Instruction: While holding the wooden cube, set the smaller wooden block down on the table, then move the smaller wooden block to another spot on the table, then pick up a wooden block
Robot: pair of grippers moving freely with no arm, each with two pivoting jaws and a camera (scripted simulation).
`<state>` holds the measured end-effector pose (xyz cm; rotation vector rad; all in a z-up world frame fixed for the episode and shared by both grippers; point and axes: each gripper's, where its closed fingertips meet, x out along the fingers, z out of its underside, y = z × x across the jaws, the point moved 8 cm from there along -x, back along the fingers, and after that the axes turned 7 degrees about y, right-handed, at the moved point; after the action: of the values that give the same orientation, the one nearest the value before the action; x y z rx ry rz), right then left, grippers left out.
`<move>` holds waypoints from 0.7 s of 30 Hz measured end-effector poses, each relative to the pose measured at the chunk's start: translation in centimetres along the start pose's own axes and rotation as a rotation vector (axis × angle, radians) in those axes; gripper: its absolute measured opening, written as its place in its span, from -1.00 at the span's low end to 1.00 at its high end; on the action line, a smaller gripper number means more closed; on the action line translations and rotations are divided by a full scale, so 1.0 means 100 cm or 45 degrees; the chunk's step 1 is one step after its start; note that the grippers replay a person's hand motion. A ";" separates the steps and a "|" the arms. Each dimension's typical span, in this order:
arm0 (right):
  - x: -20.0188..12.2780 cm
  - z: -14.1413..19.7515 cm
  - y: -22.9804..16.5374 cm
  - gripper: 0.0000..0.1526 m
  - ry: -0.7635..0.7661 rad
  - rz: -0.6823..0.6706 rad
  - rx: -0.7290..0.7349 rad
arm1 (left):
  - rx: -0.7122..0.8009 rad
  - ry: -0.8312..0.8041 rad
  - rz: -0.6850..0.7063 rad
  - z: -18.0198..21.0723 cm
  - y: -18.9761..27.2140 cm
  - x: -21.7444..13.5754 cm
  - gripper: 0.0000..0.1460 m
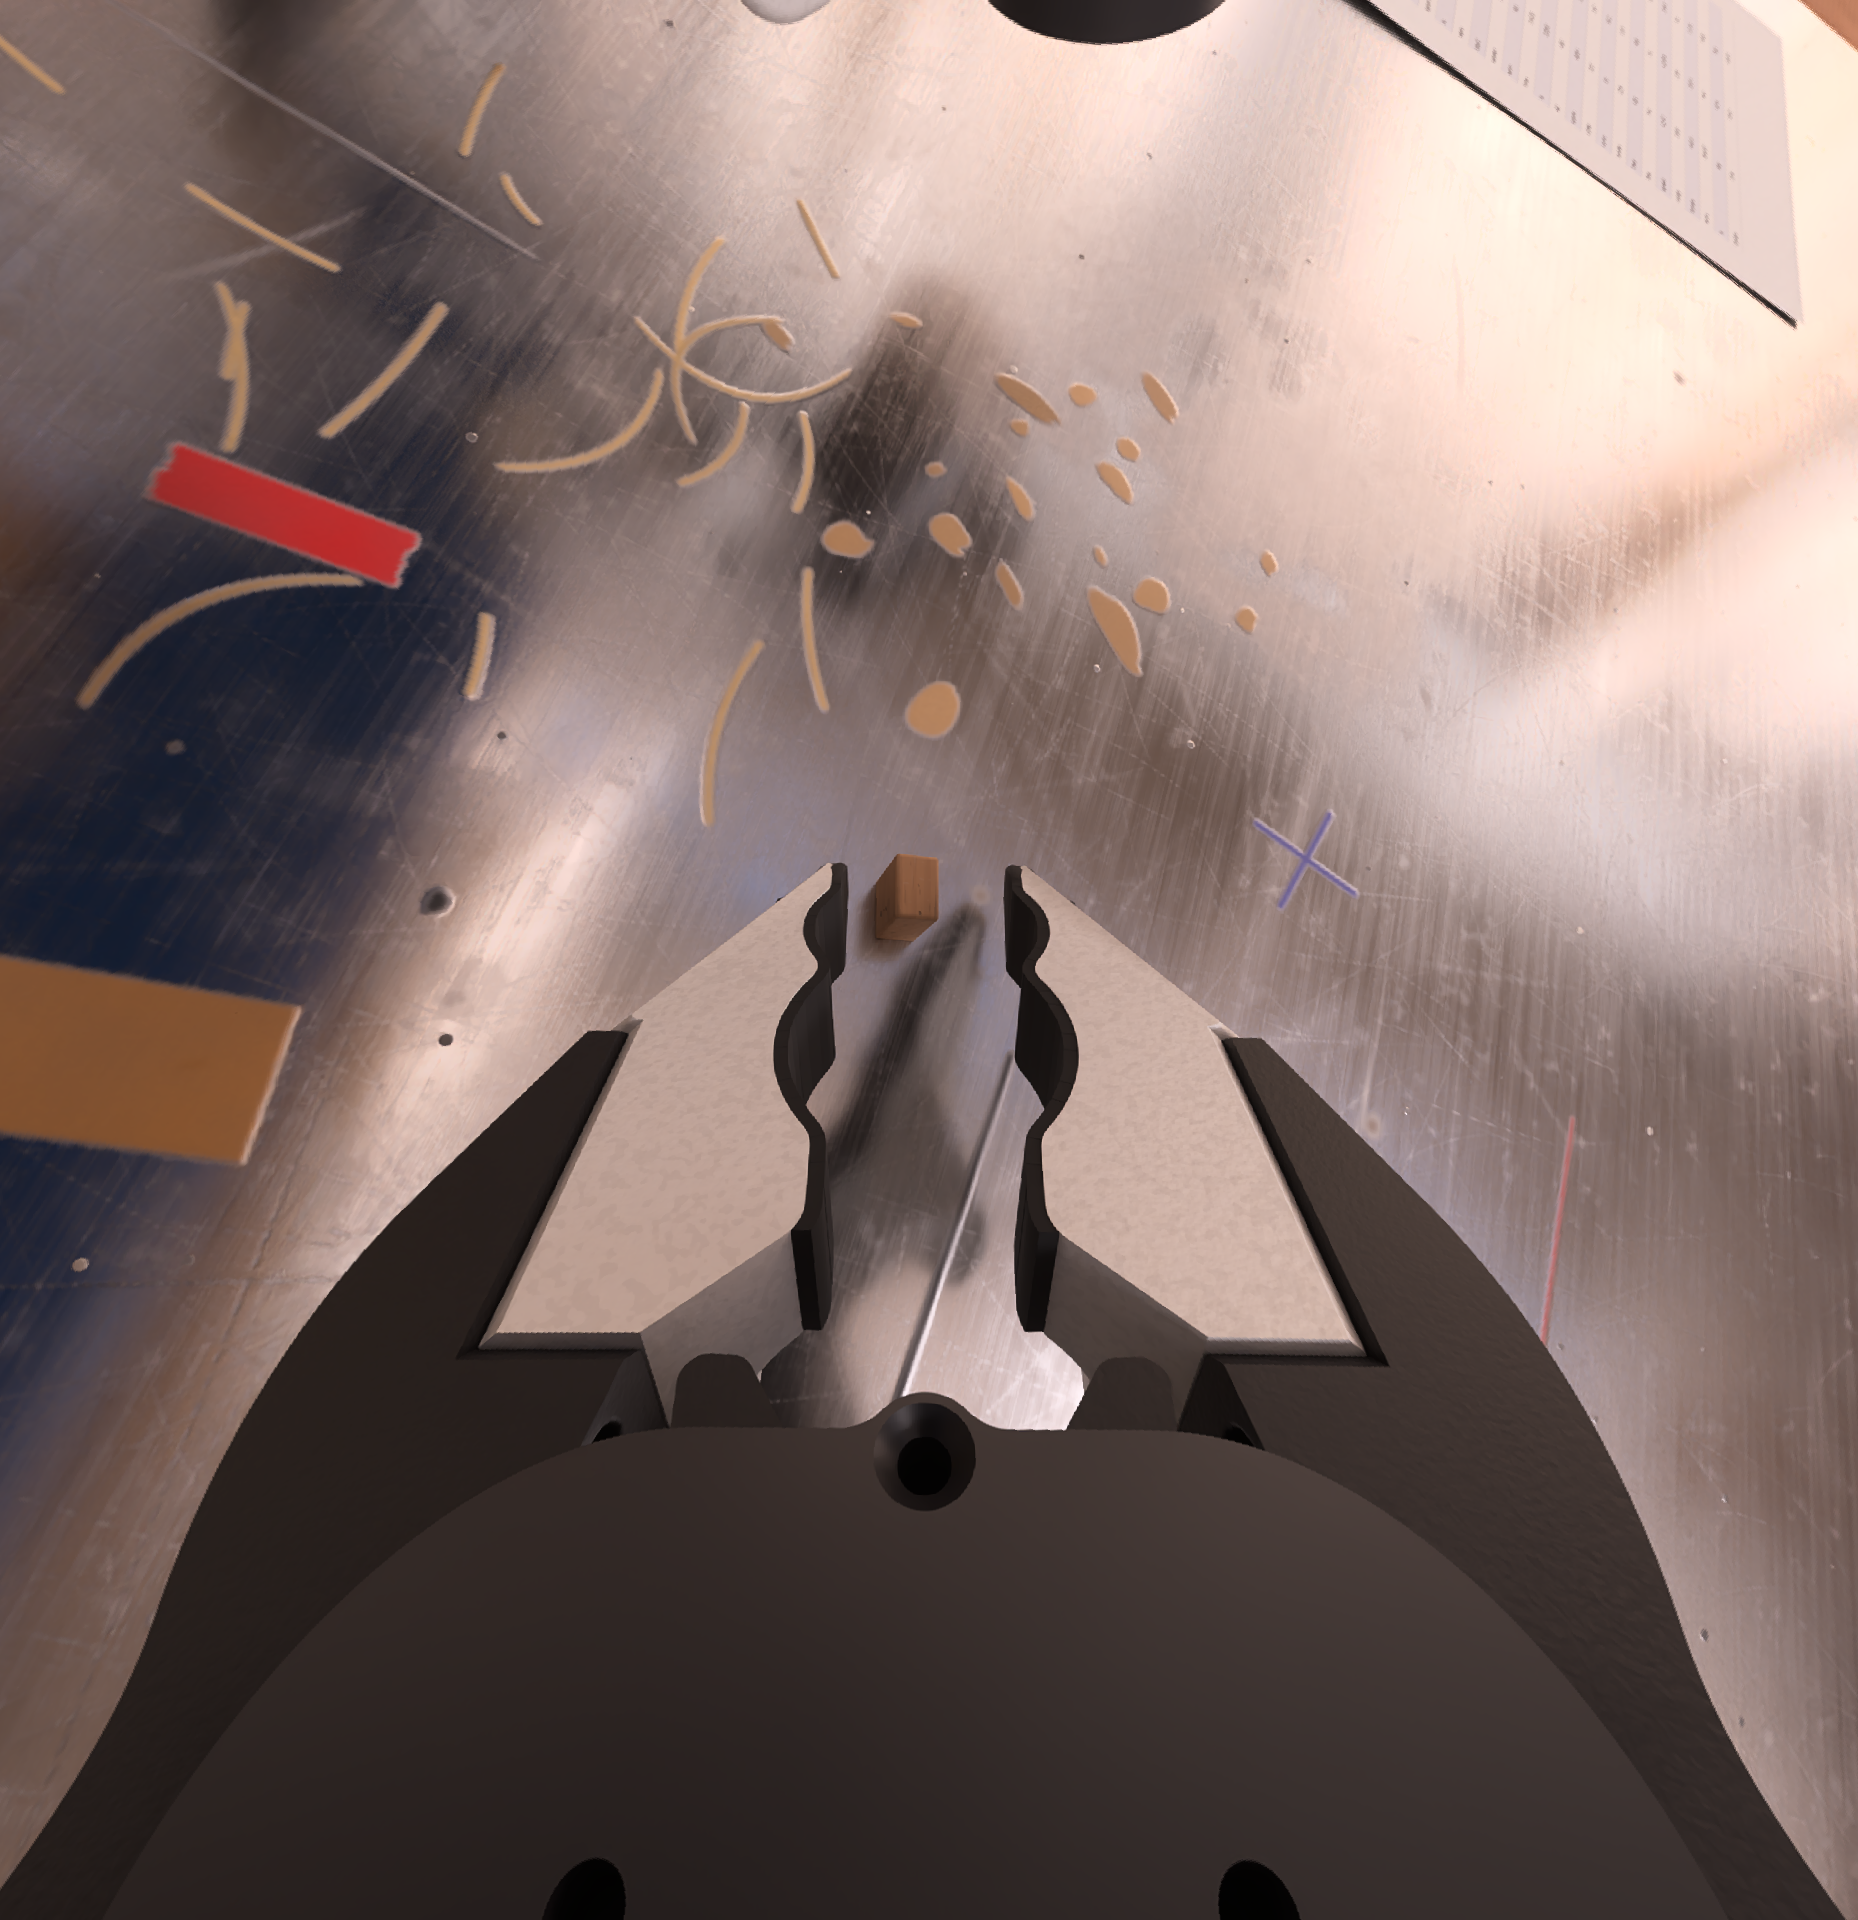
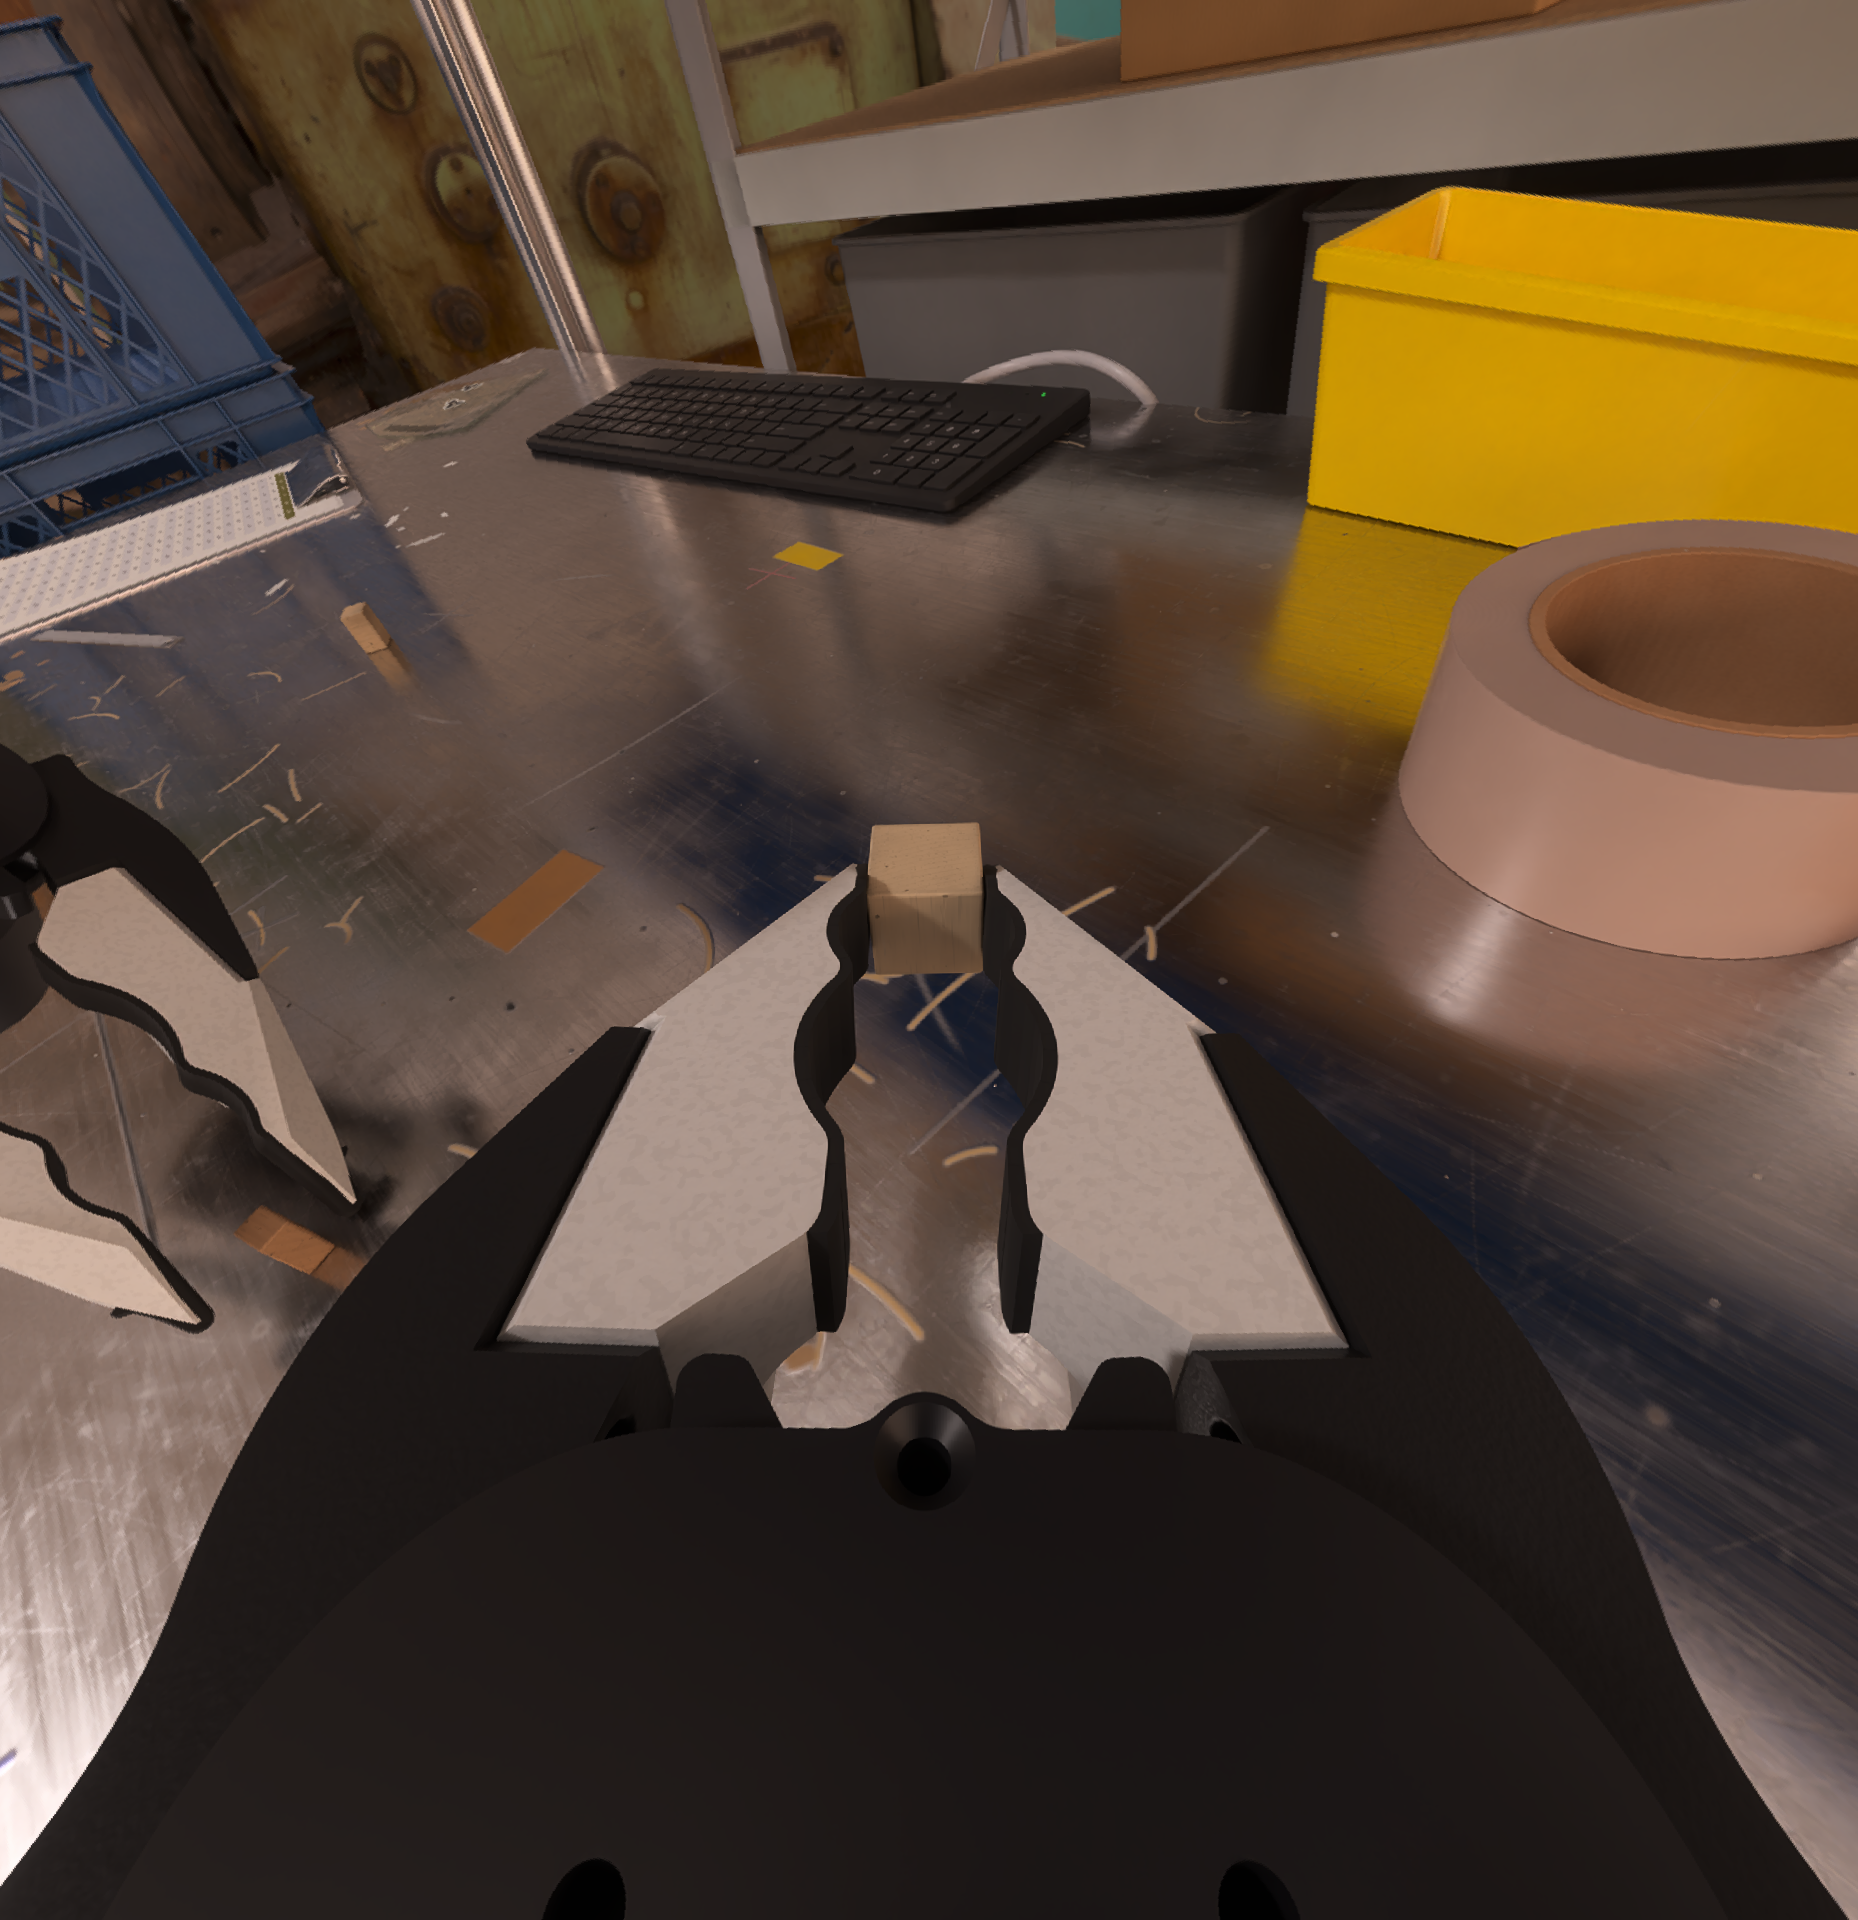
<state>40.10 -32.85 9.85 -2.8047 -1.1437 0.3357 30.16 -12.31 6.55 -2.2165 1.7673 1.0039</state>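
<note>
My left gripper is open and points down at the metal table. A small brown wooden block lies on the table between its fingertips, nearer the left finger, and neither finger touches it. In the right wrist view the same block sits under the left gripper's fingers. My right gripper is shut on a pale wooden cube and holds it above the table. Another small wooden block stands far off at the left.
A large roll of tape and a yellow bin stand to the right. A black keyboard lies at the back, with a blue crate and a white perforated board at the back left. Tape strips and shavings mark the table.
</note>
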 end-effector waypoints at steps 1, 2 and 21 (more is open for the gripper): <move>0.000 0.000 0.000 -0.73 -0.001 0.000 -0.002 | 0.000 0.000 0.000 0.000 0.000 0.000 -0.59; 0.000 0.000 0.000 -0.73 -0.003 0.001 -0.003 | -0.001 0.000 0.001 0.000 0.000 0.000 -0.59; 0.002 0.001 0.001 -0.73 -0.025 0.011 0.002 | 0.023 0.017 -0.076 0.000 -0.003 0.001 -0.90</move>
<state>40.25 -32.75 9.68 -2.8123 -1.1350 0.3659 30.41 -12.34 6.39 -2.2557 1.6979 0.9593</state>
